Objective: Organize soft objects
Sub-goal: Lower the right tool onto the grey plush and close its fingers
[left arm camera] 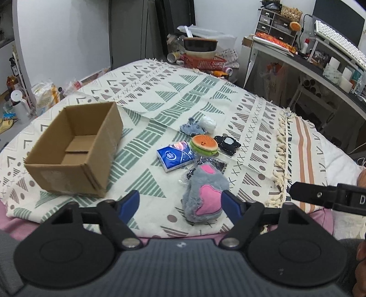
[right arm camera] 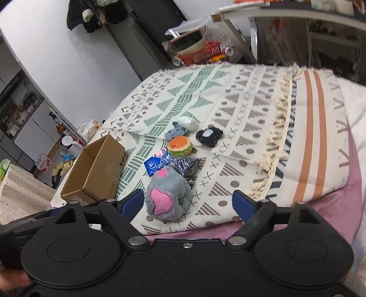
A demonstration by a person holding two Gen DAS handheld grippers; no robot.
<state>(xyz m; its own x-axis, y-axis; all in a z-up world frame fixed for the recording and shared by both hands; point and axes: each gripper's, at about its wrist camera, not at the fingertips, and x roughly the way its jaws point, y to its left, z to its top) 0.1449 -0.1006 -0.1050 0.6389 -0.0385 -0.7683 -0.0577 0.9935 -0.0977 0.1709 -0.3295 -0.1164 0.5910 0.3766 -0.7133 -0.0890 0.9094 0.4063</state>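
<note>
Grey plush paw (left arm camera: 205, 196), pink pads; brown box (left arm camera: 75, 148)

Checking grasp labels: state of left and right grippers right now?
Left gripper: open, holding nothing; grey plush paw lies by its right finger.
Right gripper: open, holding nothing; the paw sits between its fingers, ungripped.

A lived-in bedroom at home: bed (left arm camera: 205, 96) under a patterned tasselled throw (left arm camera: 251, 128), cluttered table (left arm camera: 320, 66) with keyboard (left arm camera: 338, 41) and small drawers (left arm camera: 272, 20), clothes (right arm camera: 96, 13) hanging on the wall, red basket (left arm camera: 203, 61) of oddments.
</note>
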